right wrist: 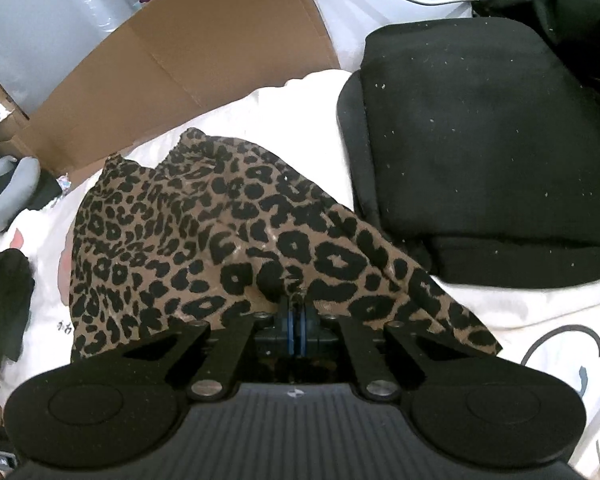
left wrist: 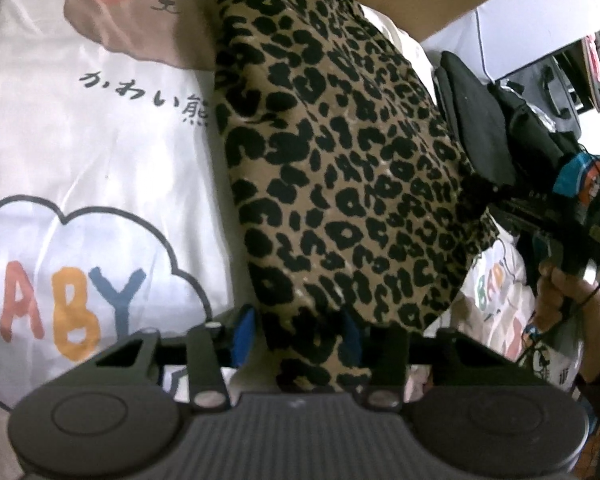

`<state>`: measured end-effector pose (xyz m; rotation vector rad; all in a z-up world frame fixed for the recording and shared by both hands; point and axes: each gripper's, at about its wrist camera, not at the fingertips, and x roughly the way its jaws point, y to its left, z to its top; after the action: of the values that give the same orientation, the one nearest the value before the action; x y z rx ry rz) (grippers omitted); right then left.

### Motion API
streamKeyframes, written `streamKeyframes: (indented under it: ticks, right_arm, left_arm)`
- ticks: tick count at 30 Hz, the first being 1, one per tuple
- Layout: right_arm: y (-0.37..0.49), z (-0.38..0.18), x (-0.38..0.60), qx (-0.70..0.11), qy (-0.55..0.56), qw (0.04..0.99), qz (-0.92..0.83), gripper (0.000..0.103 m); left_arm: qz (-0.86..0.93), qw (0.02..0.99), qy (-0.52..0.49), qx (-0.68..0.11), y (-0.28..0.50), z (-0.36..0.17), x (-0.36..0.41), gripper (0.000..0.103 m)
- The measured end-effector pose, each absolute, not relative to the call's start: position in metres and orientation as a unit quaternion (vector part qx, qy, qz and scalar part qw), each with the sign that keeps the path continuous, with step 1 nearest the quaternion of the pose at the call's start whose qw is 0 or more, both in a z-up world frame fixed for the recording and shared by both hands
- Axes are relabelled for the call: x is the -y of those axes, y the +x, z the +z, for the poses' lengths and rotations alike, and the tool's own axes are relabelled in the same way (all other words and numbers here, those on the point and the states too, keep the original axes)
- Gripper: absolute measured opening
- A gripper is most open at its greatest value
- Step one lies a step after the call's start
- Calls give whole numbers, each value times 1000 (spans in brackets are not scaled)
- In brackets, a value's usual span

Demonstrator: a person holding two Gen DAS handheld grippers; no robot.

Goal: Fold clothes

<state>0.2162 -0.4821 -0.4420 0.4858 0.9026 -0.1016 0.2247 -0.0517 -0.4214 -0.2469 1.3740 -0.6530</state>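
Folding step: the leopard-print garment (left wrist: 340, 168) is being handled by both grippers on a white printed sheet (left wrist: 100, 152), apparently partway through a fold.
Left gripper (left wrist: 298, 336): jaws part-open, blue pads either side of the garment's near corner; cloth lies between them, but I cannot tell that the pads press on it.
Right gripper (right wrist: 296, 322): jaws closed tight on a pinch of the garment's edge, cloth bunching just ahead of the fingertips.
Garment position: it spreads ahead of the left gripper and away toward the far side; from the right gripper it fans ahead and to the left, with one flap trailing to the right.
Neighbours: a folded black garment (right wrist: 488, 140) sits ahead and to the right of the right gripper, its edge touching or just beside the leopard cloth; a cardboard flap (right wrist: 188, 60) stands farther ahead to the left.
Person: a hand (left wrist: 560, 292) carries the right gripper at the right of the left view.
Risk, grip: if the left jaws close on too little cloth, the corner may slip out and the fold skew.
Risk, drag: pulling with only the right pinch may wrinkle the garment or ruck the sheet.
Risk, snag: swinging the cloth rightward may catch and disturb the black stack.
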Motion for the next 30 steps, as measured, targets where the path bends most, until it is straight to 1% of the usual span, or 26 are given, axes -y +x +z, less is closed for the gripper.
streamKeyframes:
  ticks: [10, 15, 21, 28, 30]
  right_arm:
    - [205, -382, 469, -387, 188, 902, -31, 1]
    - [198, -370, 477, -380, 184, 905, -46, 1]
    - [185, -376, 494, -386, 188, 900, -76, 1]
    - [171, -398, 512, -401, 201, 887, -110, 1]
    - [170, -409, 515, -409, 199, 883, -116, 1]
  left_arm:
    - [-299, 716, -106, -622, 221, -422, 61, 46]
    - [-306, 713, -102, -623, 220, -421, 56, 46]
    - [-318, 707, -91, -625, 220, -422, 48, 46]
    - [-324, 700, -90, -630, 226, -424, 34, 46]
    - [-324, 699, -91, -631, 226, -425, 31, 43]
